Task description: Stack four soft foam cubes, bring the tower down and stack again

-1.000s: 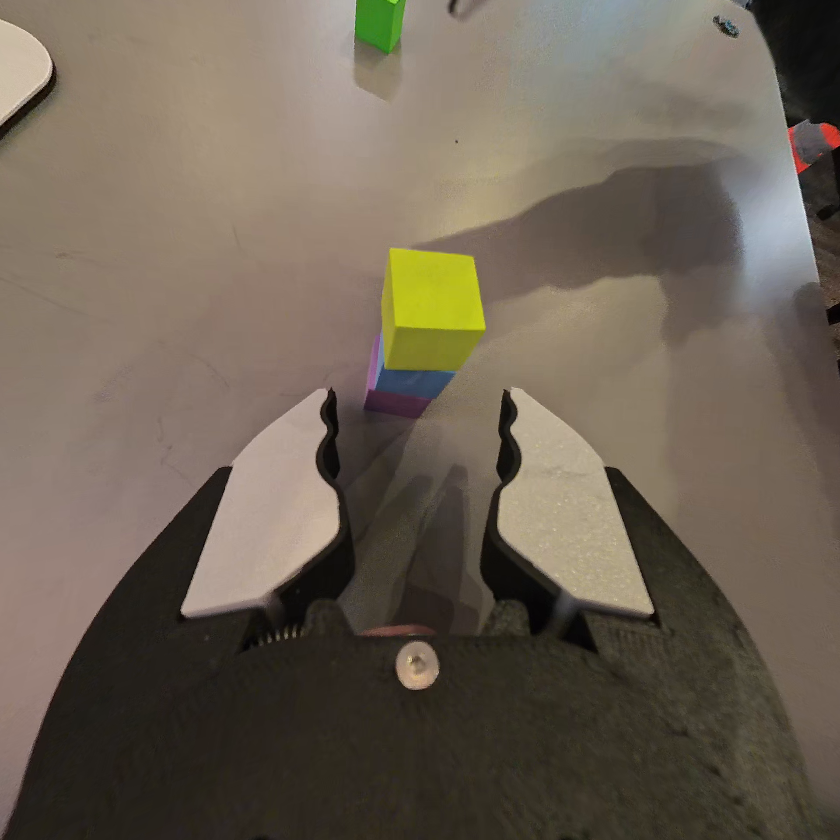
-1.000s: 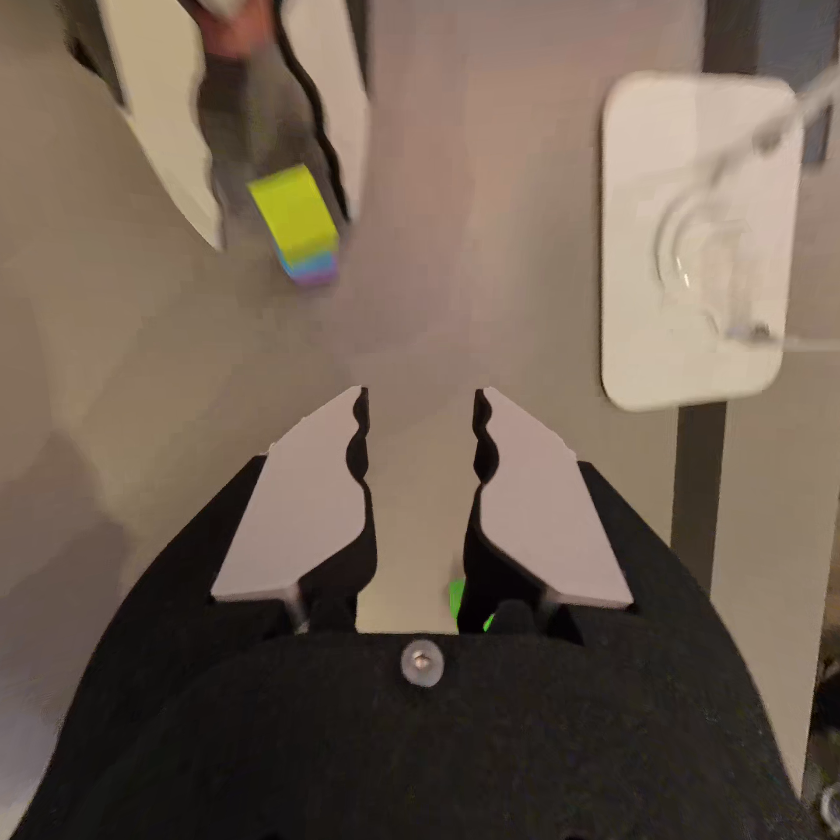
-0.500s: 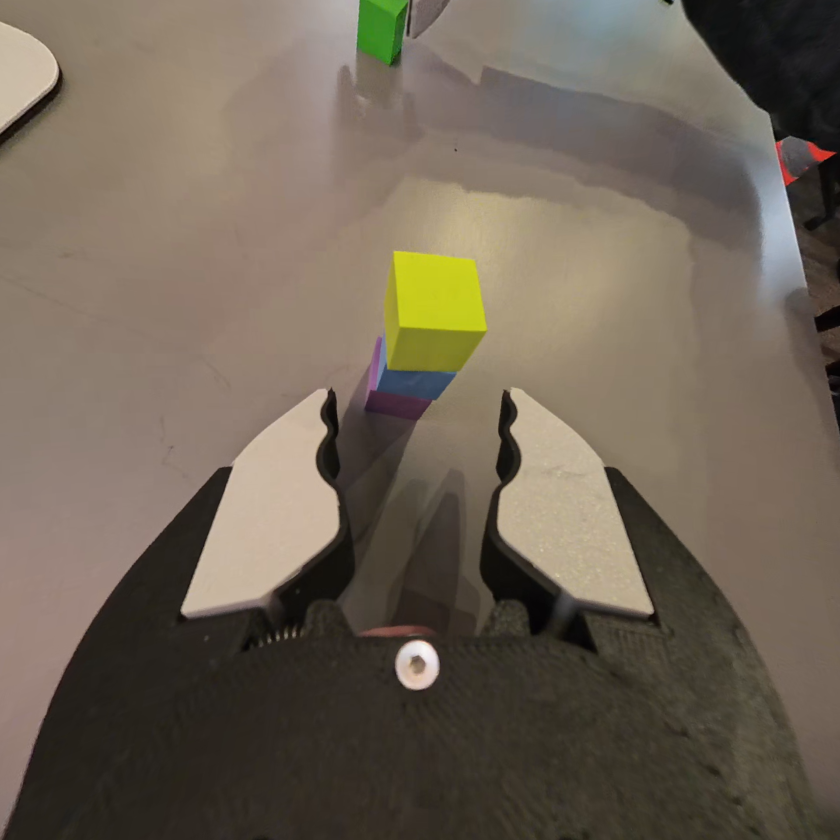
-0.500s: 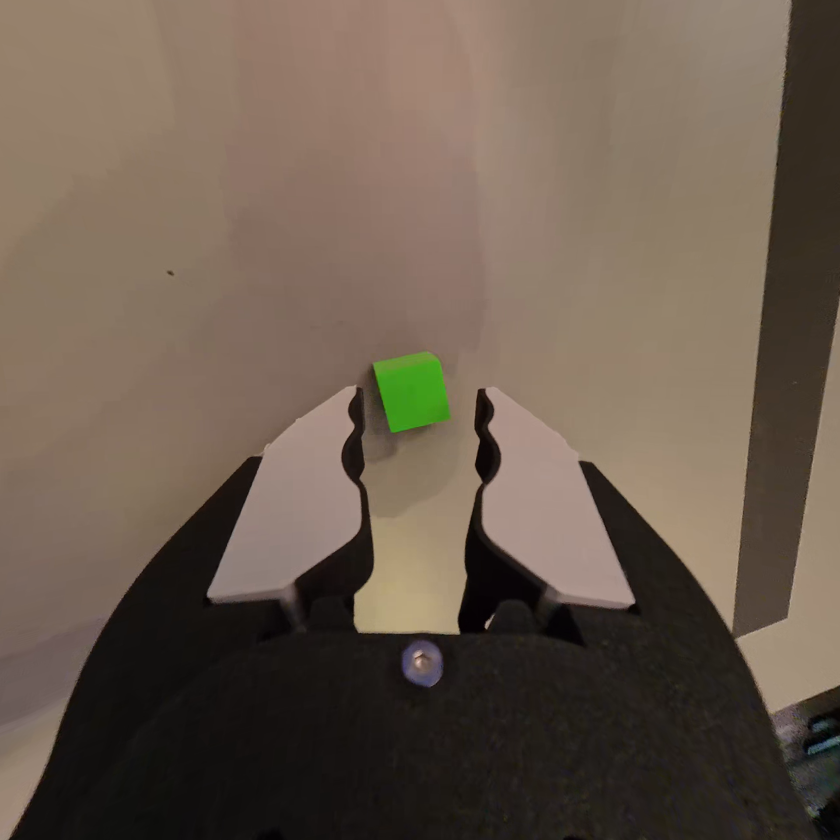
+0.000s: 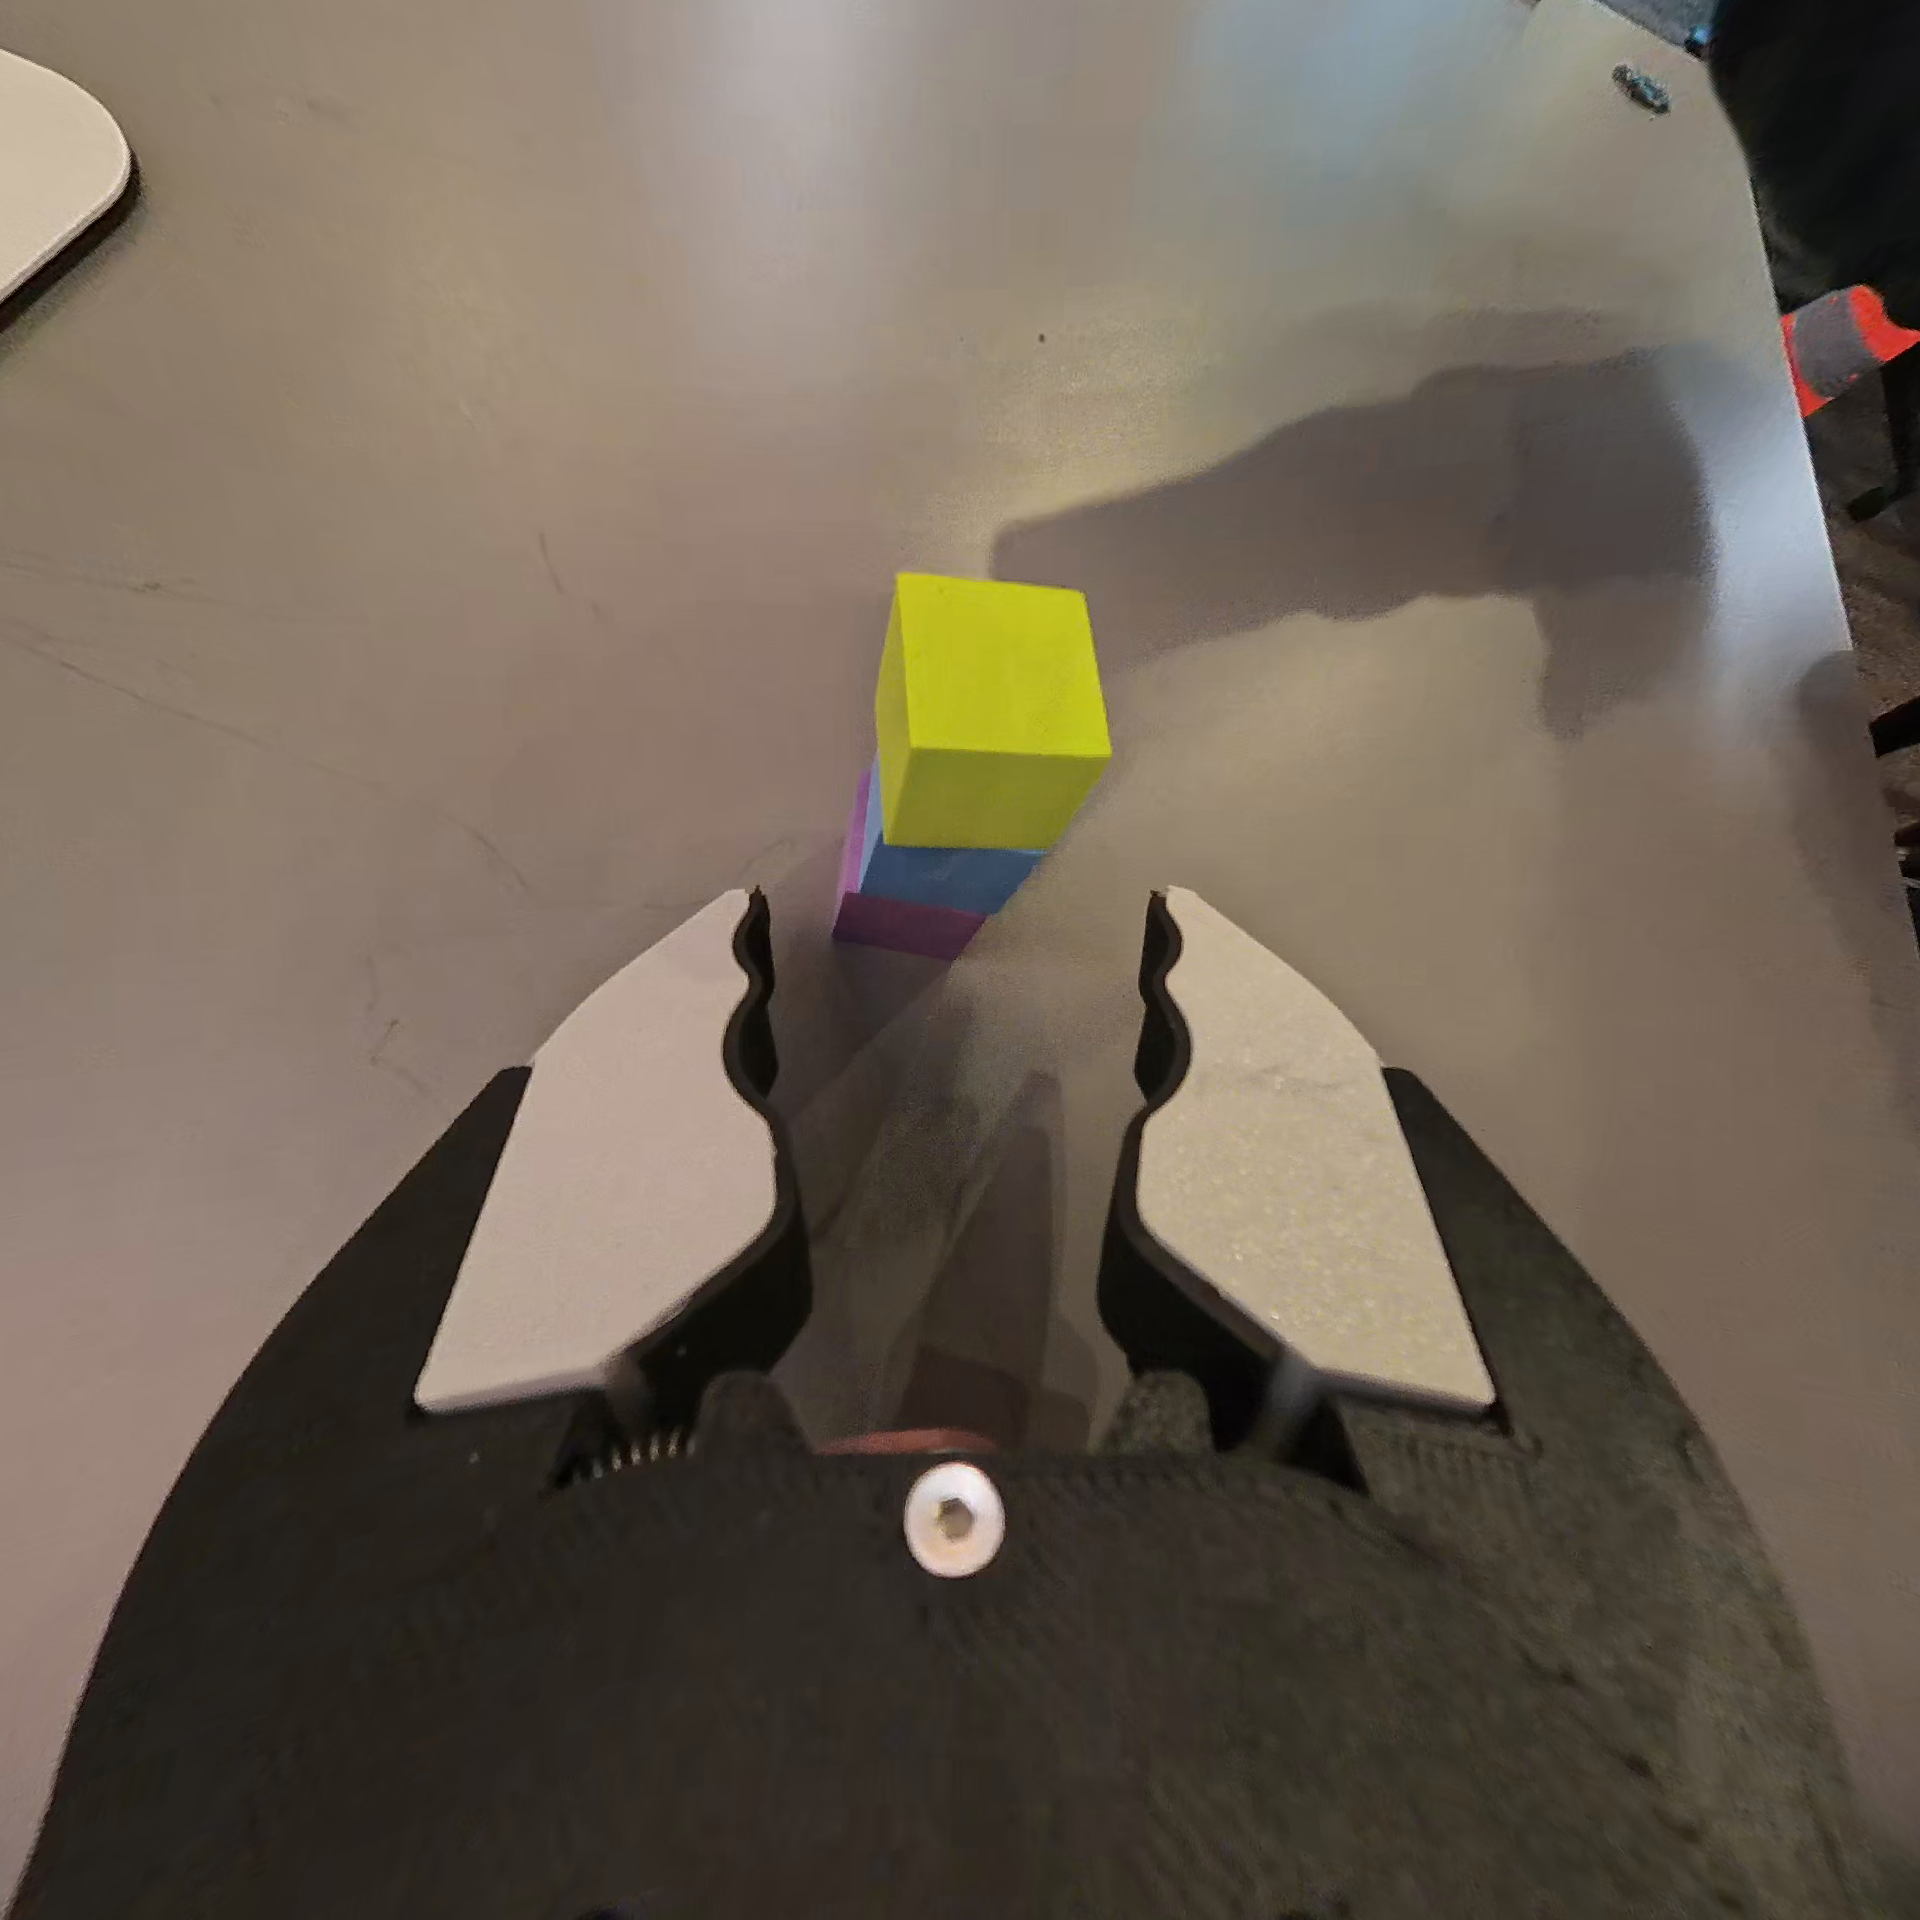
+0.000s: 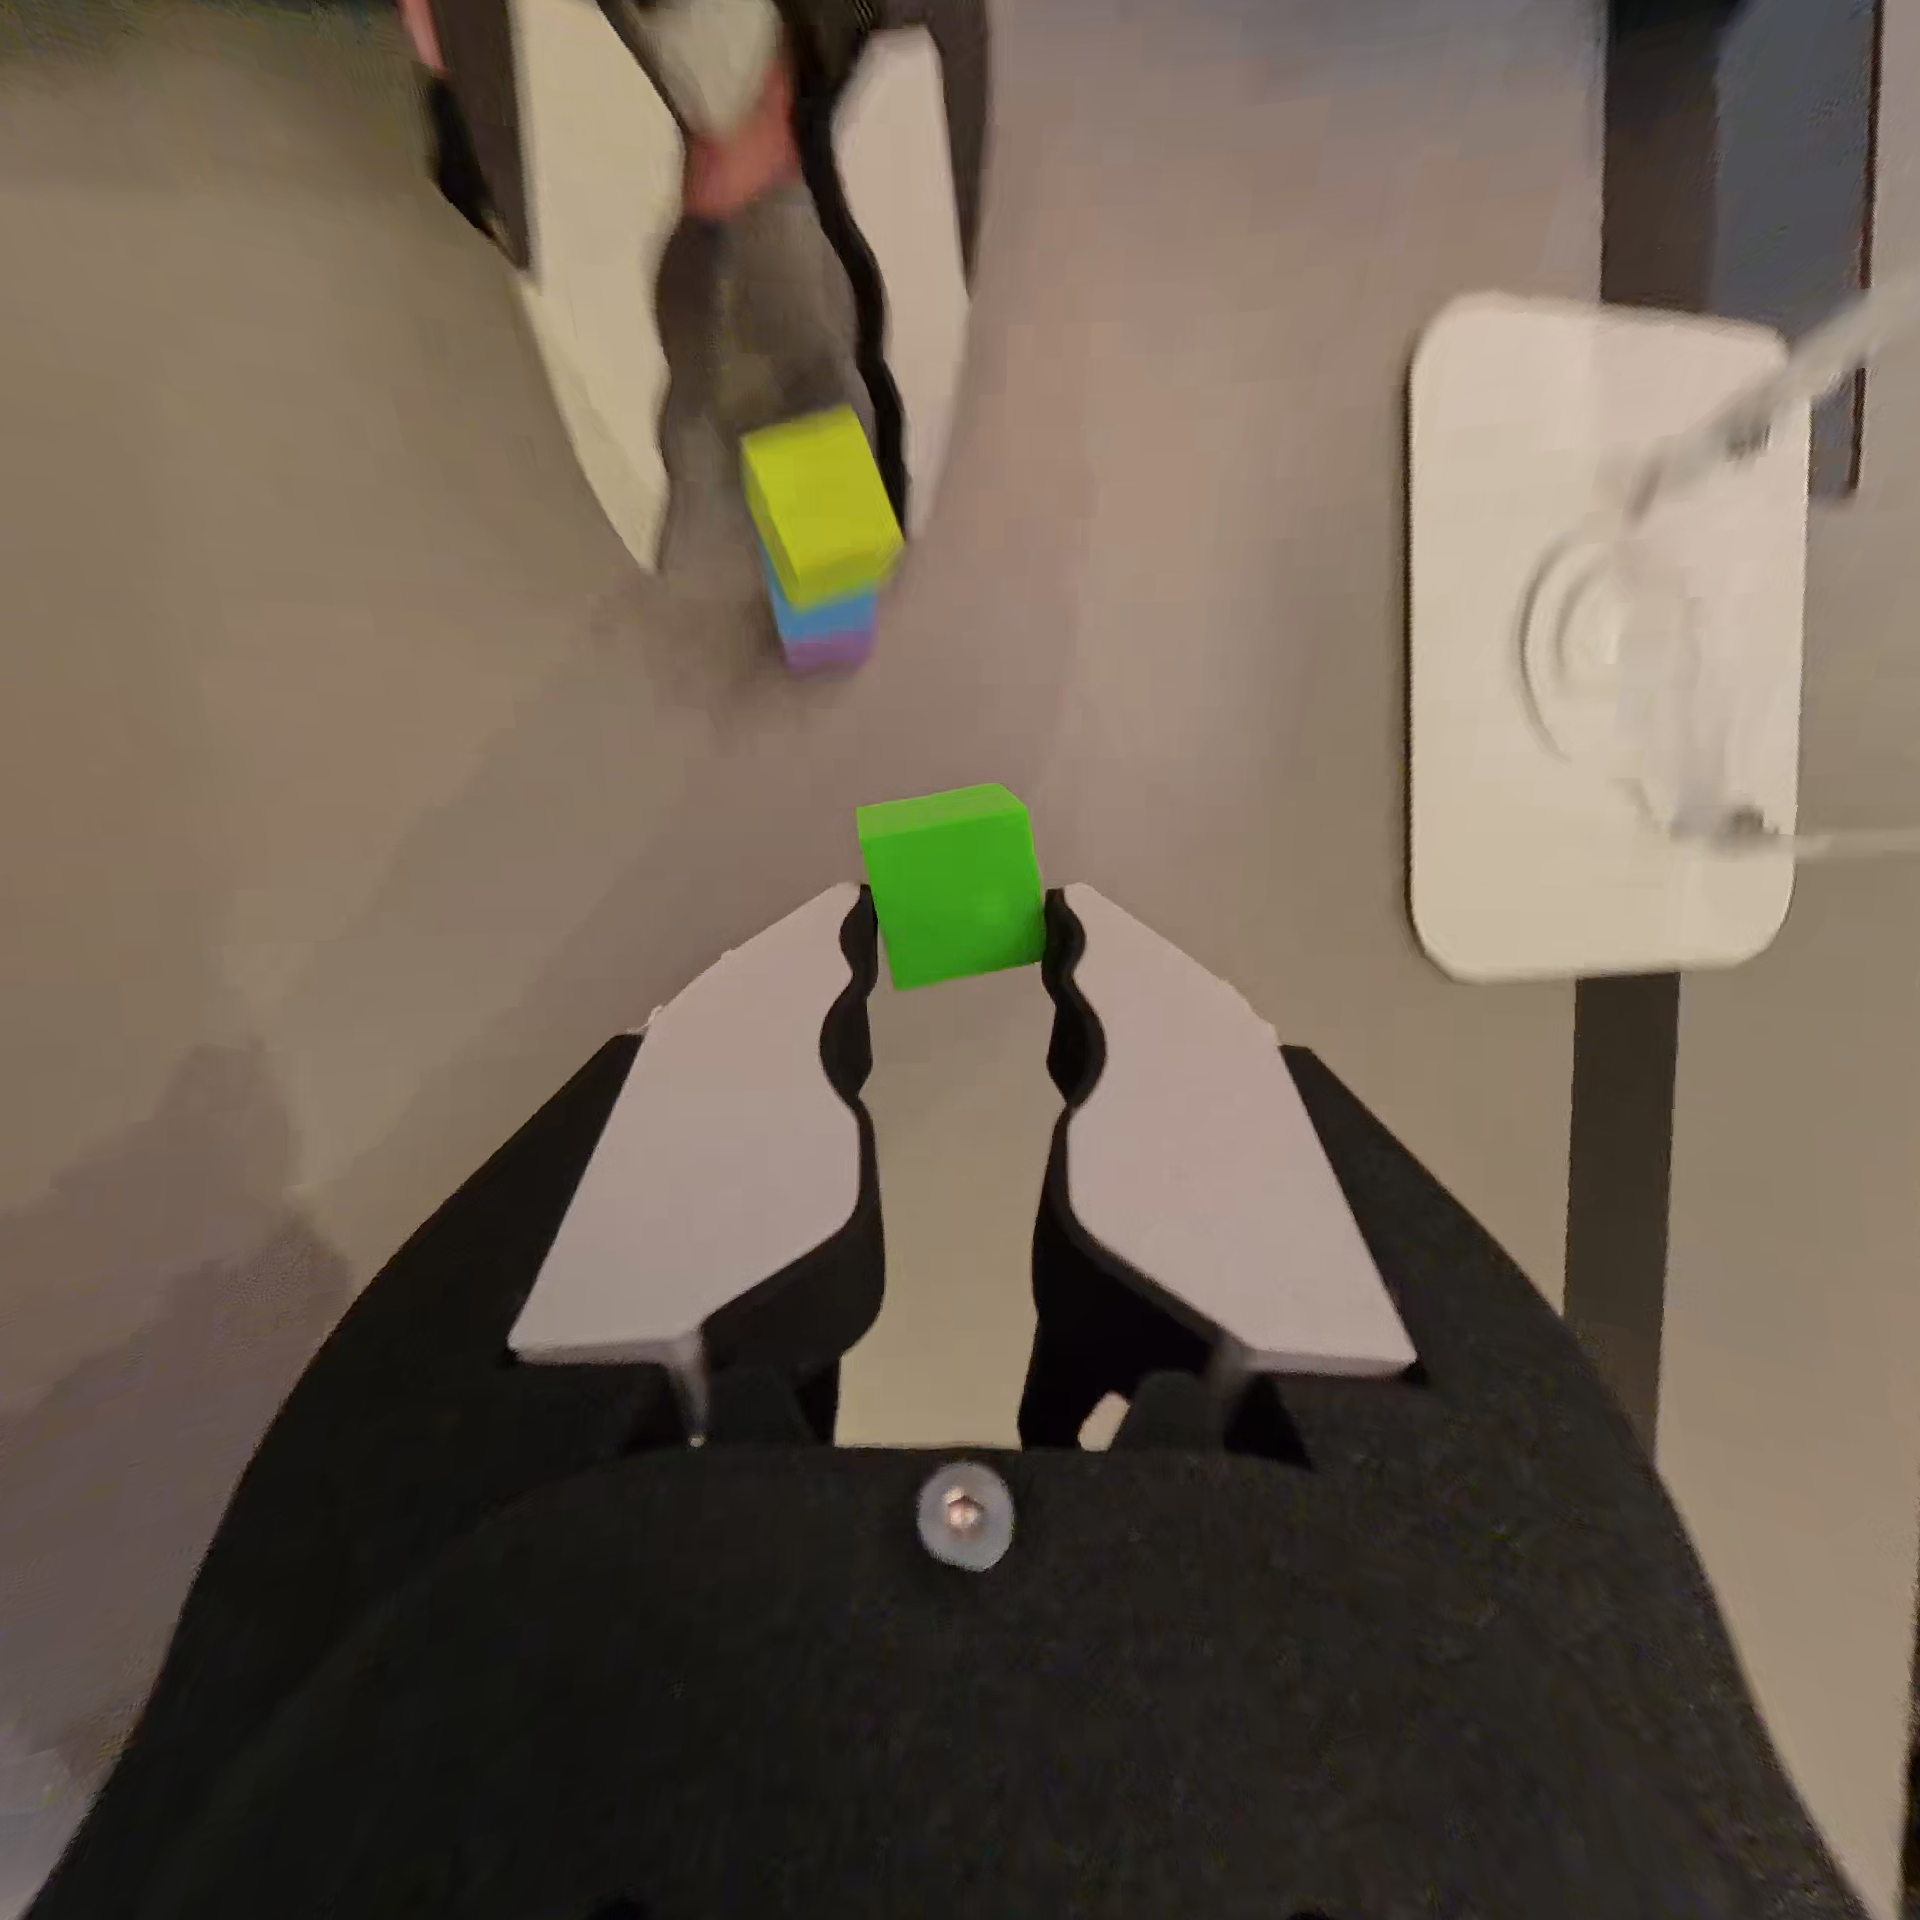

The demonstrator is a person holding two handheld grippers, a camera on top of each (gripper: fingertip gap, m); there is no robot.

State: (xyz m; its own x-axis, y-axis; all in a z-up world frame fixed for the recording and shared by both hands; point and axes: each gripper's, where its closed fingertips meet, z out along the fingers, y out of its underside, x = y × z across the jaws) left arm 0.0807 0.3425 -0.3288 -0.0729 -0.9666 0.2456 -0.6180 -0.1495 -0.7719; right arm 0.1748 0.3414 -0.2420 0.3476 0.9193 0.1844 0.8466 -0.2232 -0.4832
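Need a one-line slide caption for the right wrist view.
Right gripper grips the green cube above the grey table; yellow-blue-purple stack waits ahead.

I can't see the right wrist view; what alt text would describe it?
The right gripper holds a green cube between its fingers above a grey table. Beyond stands a yellow, blue and purple tower, with the left gripper behind it.

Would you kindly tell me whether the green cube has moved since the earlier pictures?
Yes. The green cube left the table's far edge; the right claw now grips it nearer the three-cube stack.
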